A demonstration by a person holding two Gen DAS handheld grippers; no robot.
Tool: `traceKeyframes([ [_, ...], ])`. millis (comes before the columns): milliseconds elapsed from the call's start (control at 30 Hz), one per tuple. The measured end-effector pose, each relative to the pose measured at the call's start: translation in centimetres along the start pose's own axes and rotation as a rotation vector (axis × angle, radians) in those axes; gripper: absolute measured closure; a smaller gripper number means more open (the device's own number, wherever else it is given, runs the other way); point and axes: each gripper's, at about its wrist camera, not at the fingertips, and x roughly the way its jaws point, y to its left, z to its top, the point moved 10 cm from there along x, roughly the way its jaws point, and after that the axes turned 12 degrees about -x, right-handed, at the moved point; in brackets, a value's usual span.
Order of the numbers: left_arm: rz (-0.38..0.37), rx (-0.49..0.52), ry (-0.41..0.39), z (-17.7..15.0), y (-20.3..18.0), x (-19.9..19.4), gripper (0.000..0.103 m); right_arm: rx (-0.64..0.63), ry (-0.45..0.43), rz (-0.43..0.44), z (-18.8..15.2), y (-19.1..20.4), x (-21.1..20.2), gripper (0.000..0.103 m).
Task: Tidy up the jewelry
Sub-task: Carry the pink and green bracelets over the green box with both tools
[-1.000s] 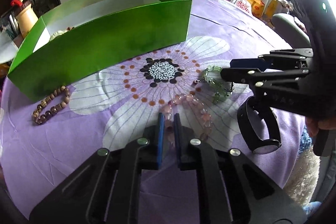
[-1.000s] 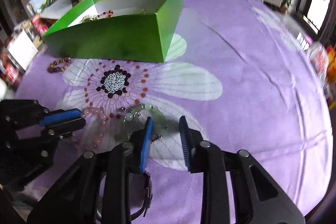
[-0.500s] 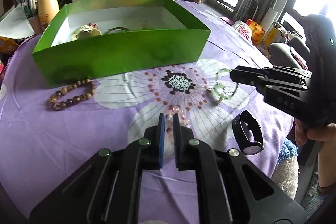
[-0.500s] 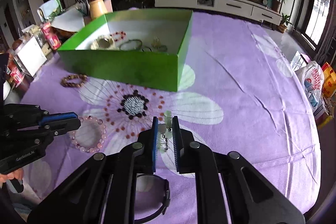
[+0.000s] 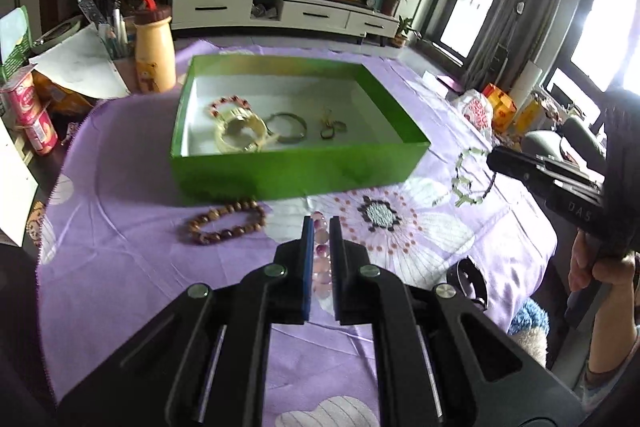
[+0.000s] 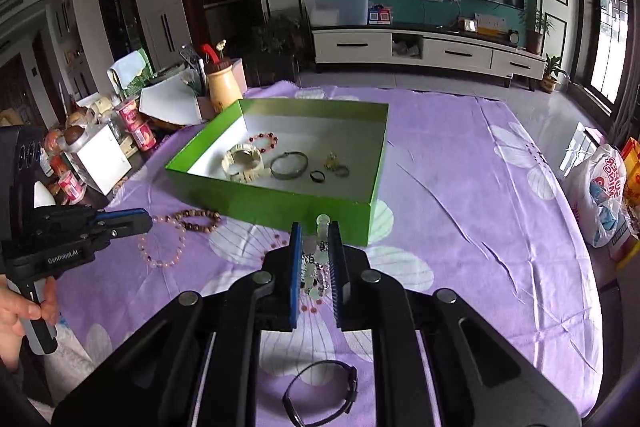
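My left gripper [image 5: 321,227] is shut on a pink bead bracelet [image 5: 322,259] and holds it above the purple cloth; the bracelet hangs from it in the right wrist view [image 6: 162,243]. My right gripper [image 6: 316,233] is shut on a pale green bead bracelet [image 6: 316,267], which dangles from it in the left wrist view [image 5: 466,183]. A green box [image 5: 296,167] beyond both grippers holds several bracelets and rings [image 6: 288,163]. A brown bead bracelet [image 5: 226,225] lies in front of the box. A black watch [image 6: 320,389] lies near the front edge.
The table has a purple flowered cloth [image 6: 460,227]. Past its left edge stand a tan bottle [image 5: 154,53], yoghurt cups [image 5: 30,115] and papers. A plastic bag [image 6: 604,195] sits off the right side.
Both grippers have lifted their bracelets off the cloth and risen; the box's inside now shows from above. The right gripper closed on the green bracelet a second ago.
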Motion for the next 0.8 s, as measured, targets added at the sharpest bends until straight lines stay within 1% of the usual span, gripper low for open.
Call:
traceKeyframes([
  [167,0.000,-0.017,-0.045,2.6,0.5,-1.1,0.096,-0.016,-0.024,0.003,1.7,0.4,0.0,0.091],
  [400,0.002,-0.003,-0.076,6.3,0.0,-0.8,0.096,-0.022,-0.051,0.003,4.5,-0.2,0.9,0.091],
  [567,-0.008,0.015,-0.075,8.7,-1.0,0.8,0.096,-0.026,-0.059,-0.005,6.3,-1.2,2.1,0.091],
  [800,-0.026,0.028,-0.031,11.0,-2.5,4.8,0.096,-0.032,-0.045,0.000,7.9,-2.3,4.8,0.091],
])
